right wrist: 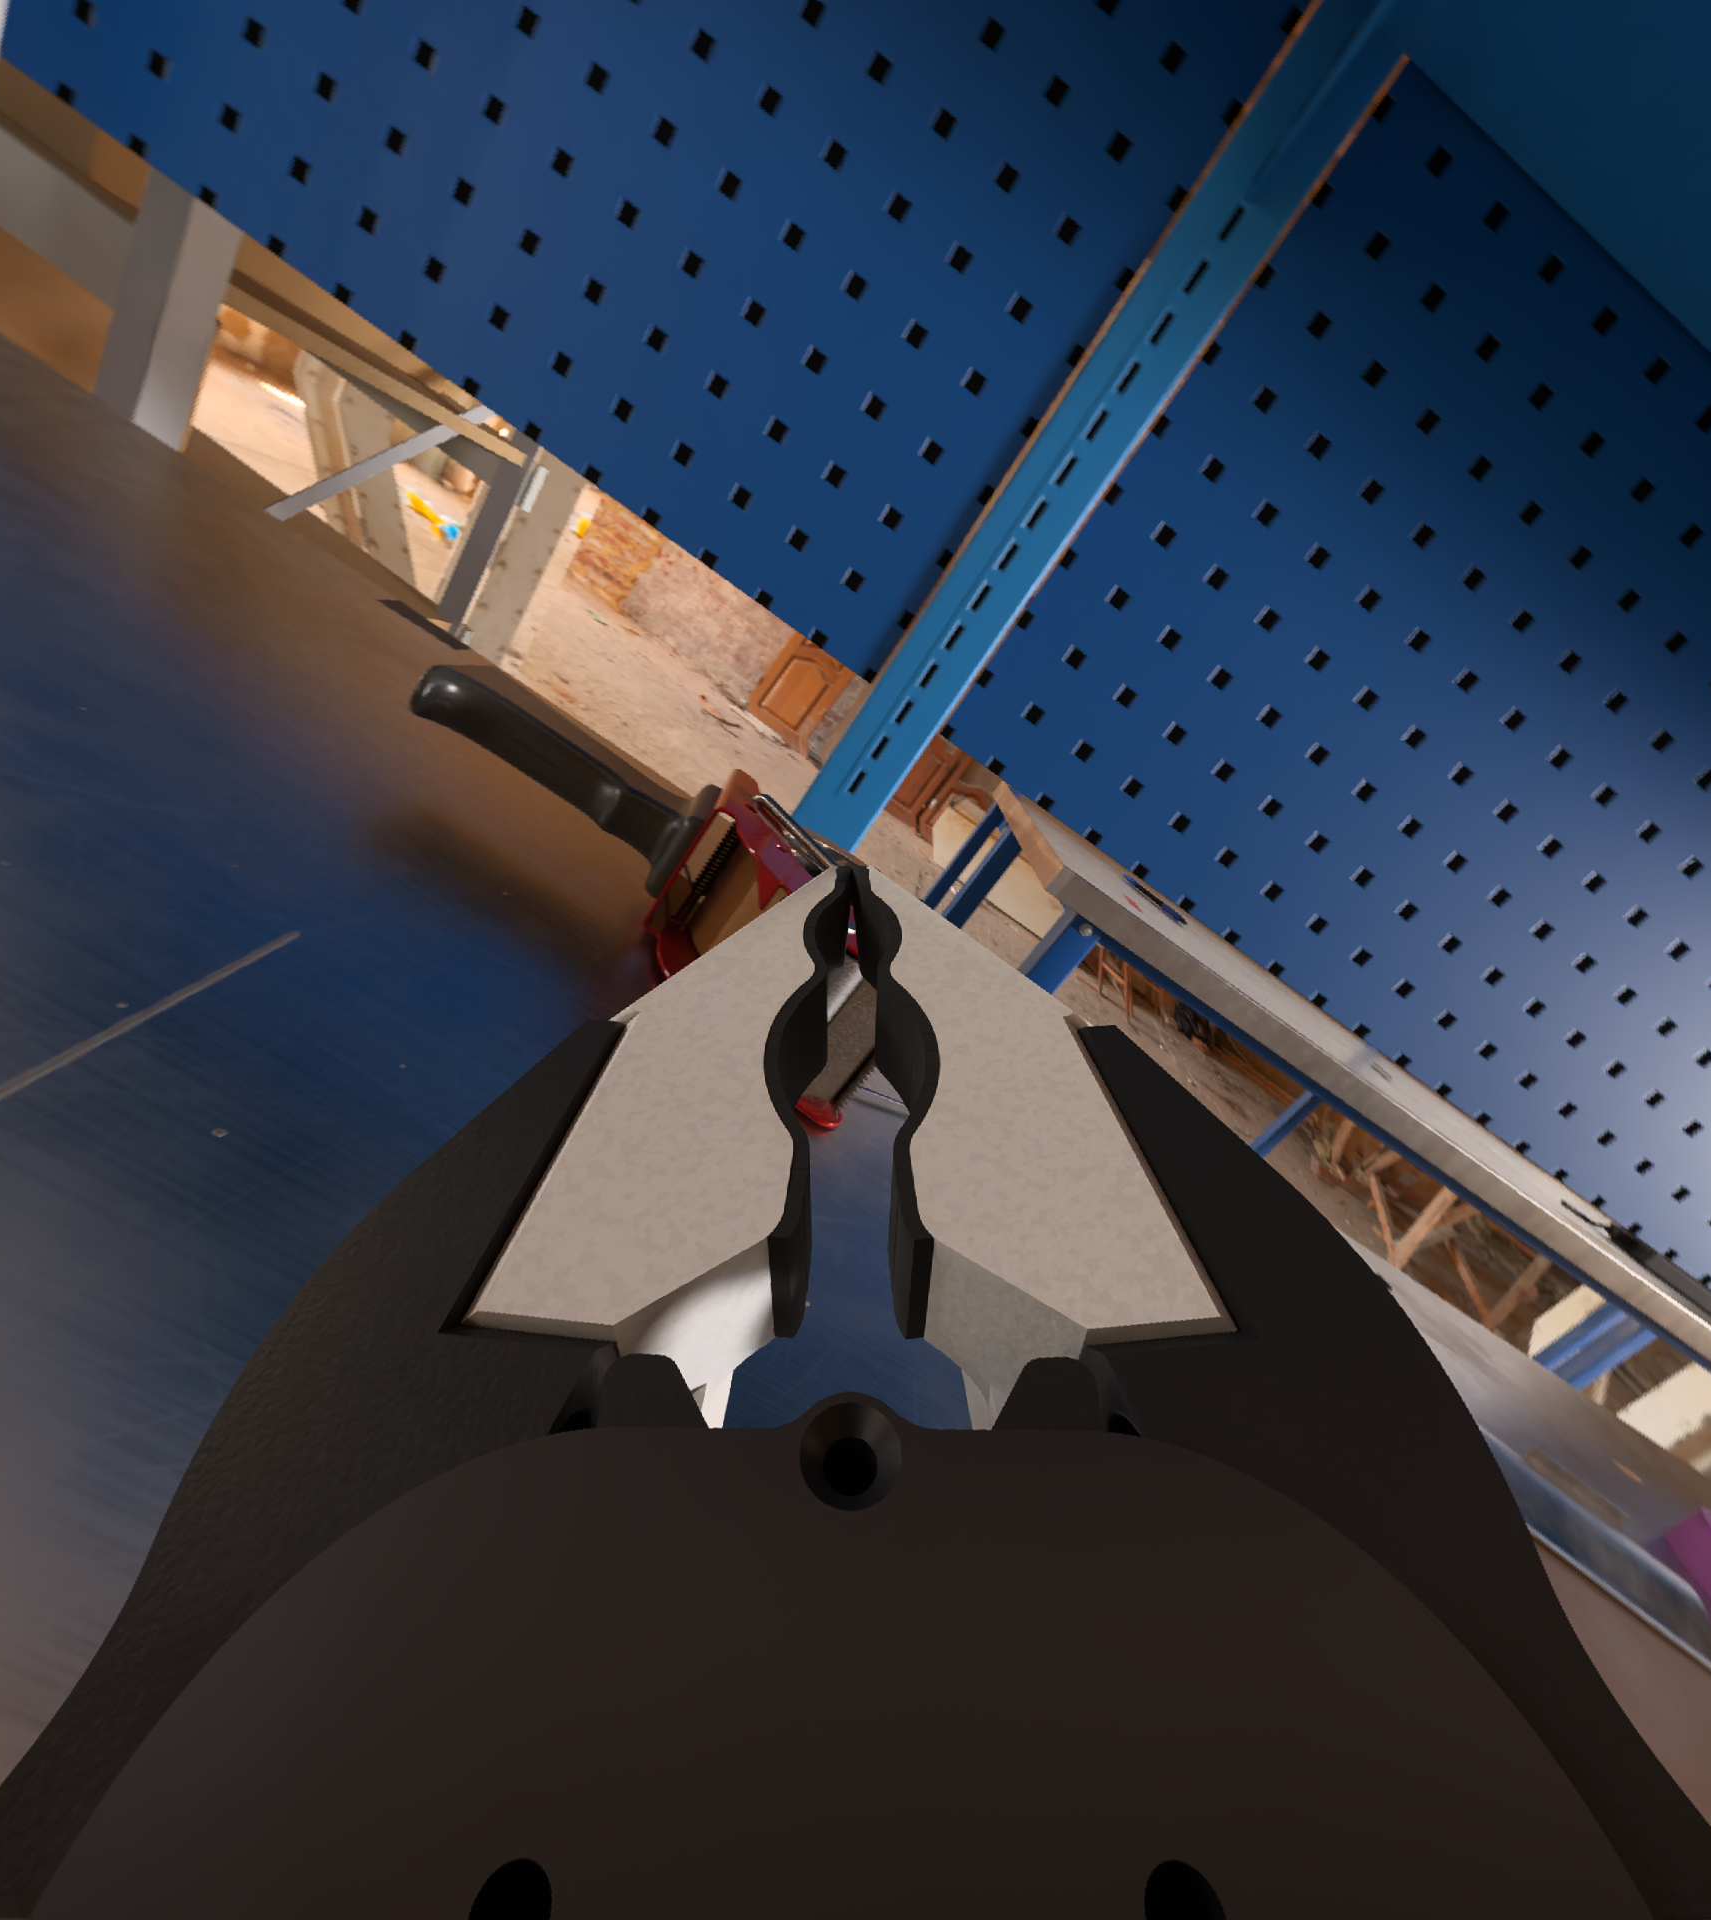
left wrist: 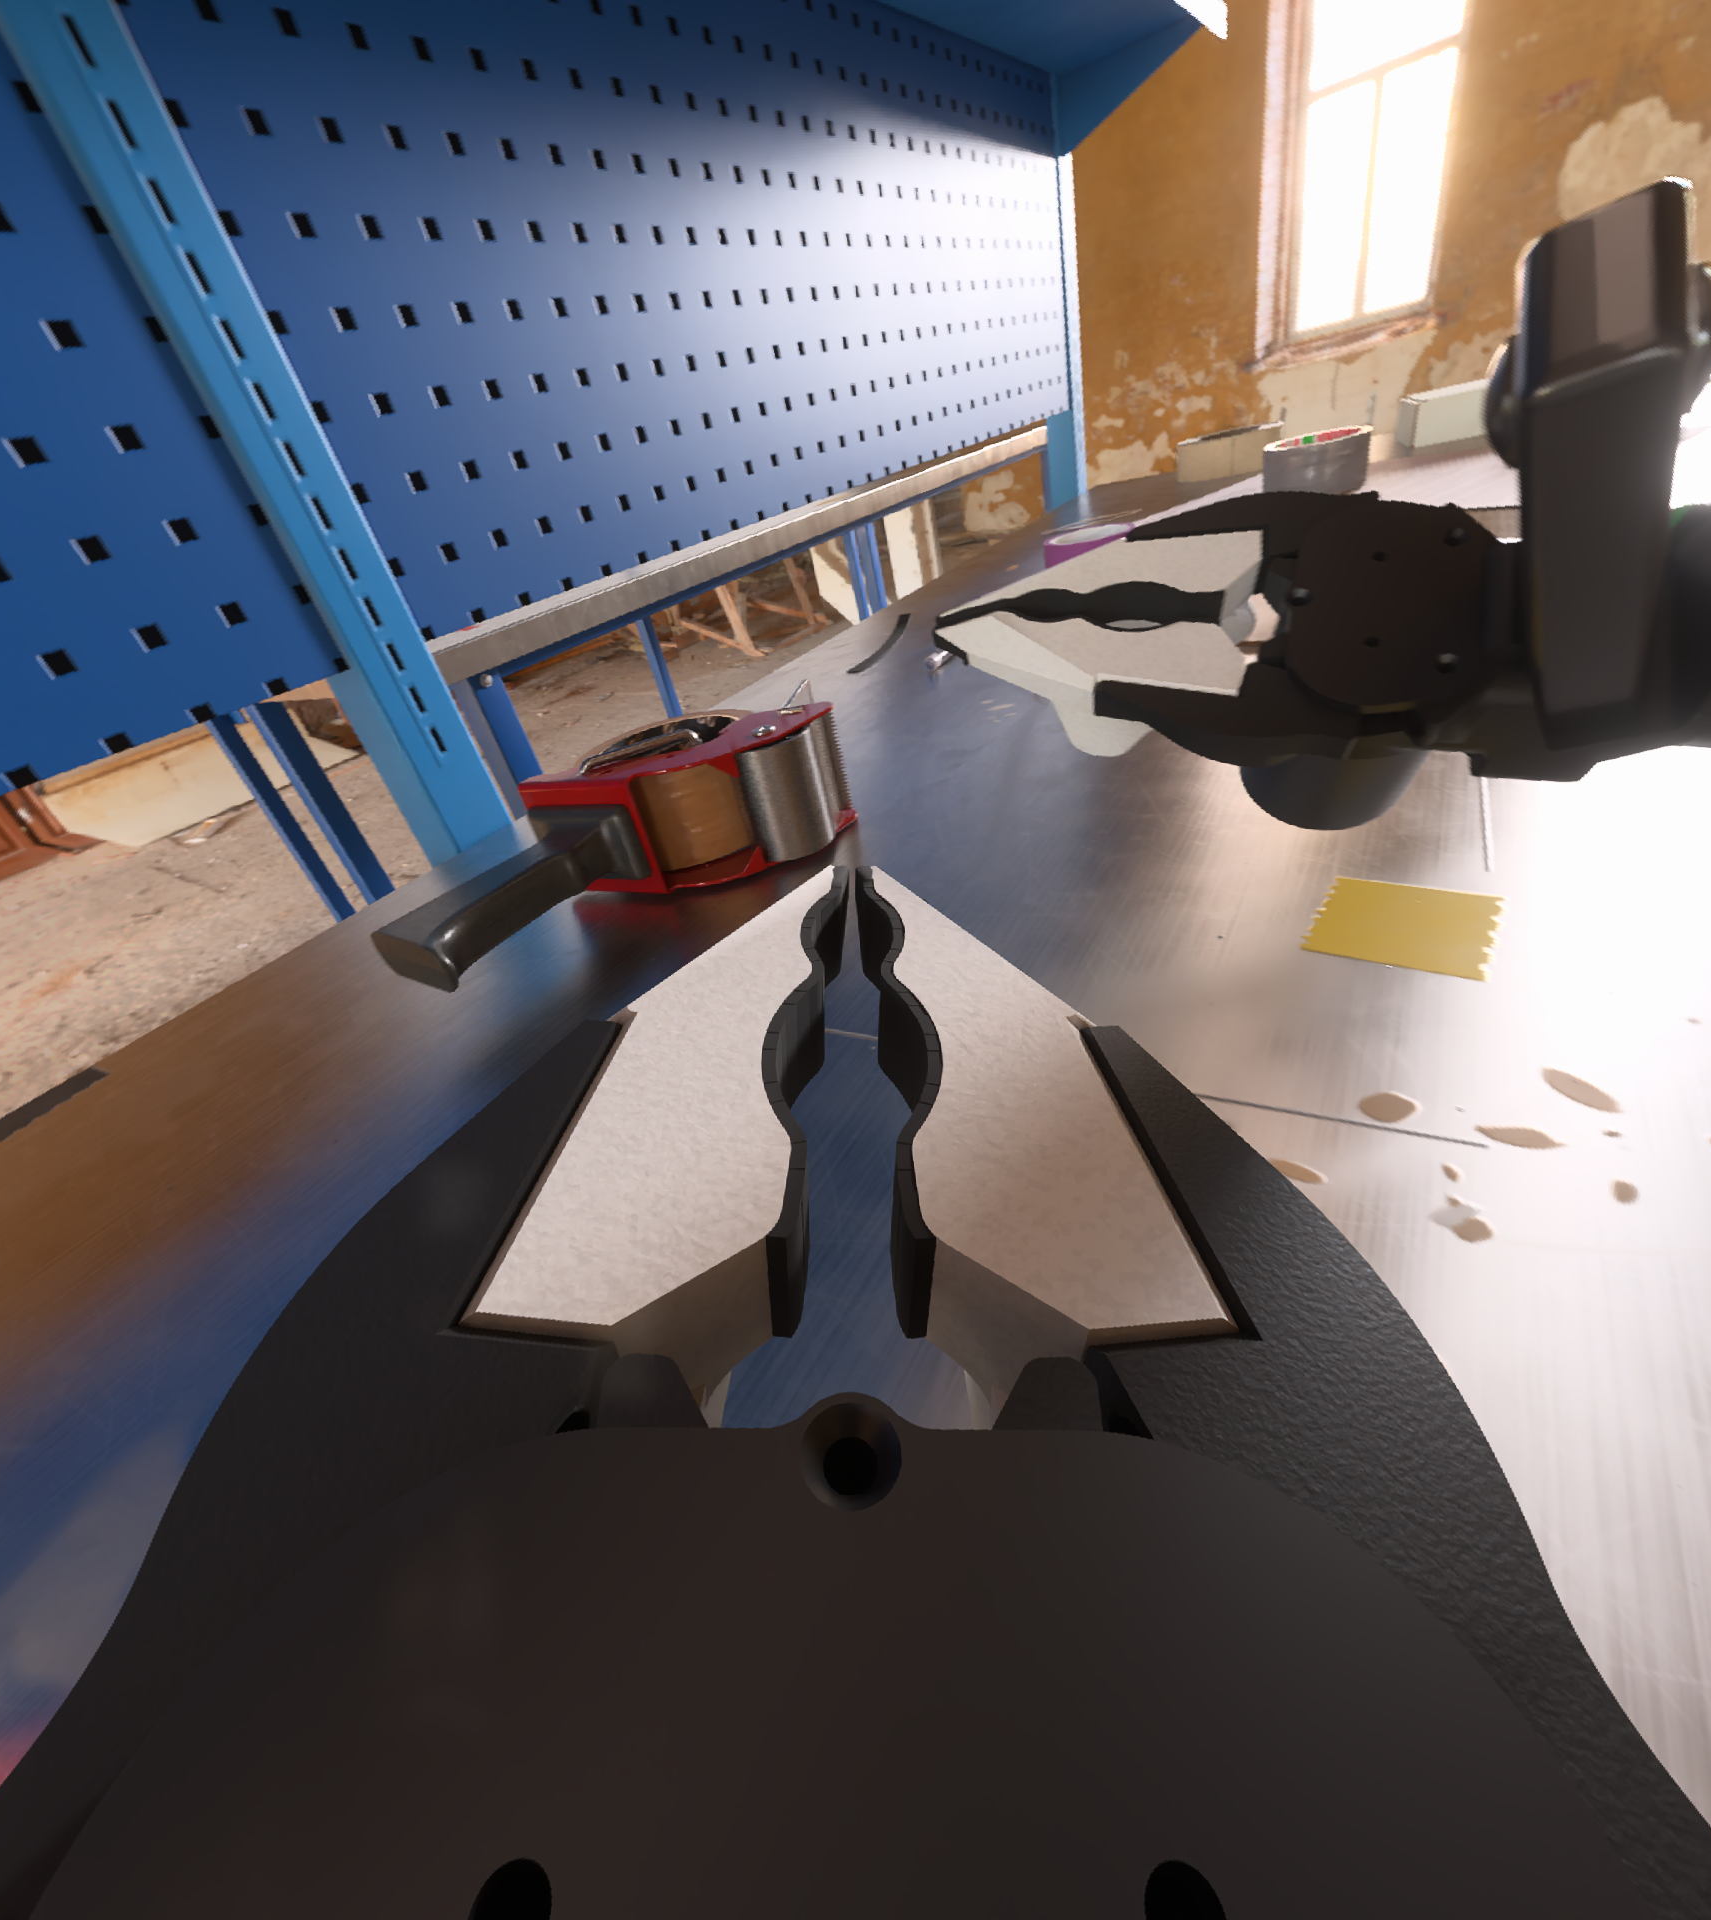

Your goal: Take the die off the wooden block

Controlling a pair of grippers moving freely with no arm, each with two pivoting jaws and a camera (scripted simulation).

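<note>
Neither the die nor the wooden block shows in either view, so their place cannot be told. In the left wrist view the left claw (left wrist: 852,878) fills the lower middle of the frame, its two fingers closed tip to tip with nothing between them, over the dark counter (left wrist: 1090,914). Just above its tips, at centre, lies a red tape dispenser (left wrist: 695,810) on its side, its black handle reaching toward the left. At the right edge, above centre, the right claw (left wrist: 950,621) hangs over the counter, pointing left, its tips together and empty. Below it, at the right, a yellow note (left wrist: 1402,927) lies flat, and lower still some tan spots (left wrist: 1516,1138) mark the counter. Far back at the upper right sit a grey tape roll (left wrist: 1316,462) and a purple roll (left wrist: 1085,540). A blue pegboard (left wrist: 518,312) fills the upper left. In the right wrist view, which is tilted, the right claw (right wrist: 852,878) is likewise closed at the tips and holds nothing; the tape dispenser (right wrist: 716,862) lies just beyond its tips at centre, partly hidden by the fingers, with the pegboard (right wrist: 1350,520) across the upper right and the counter (right wrist: 155,883) at the left.
</note>
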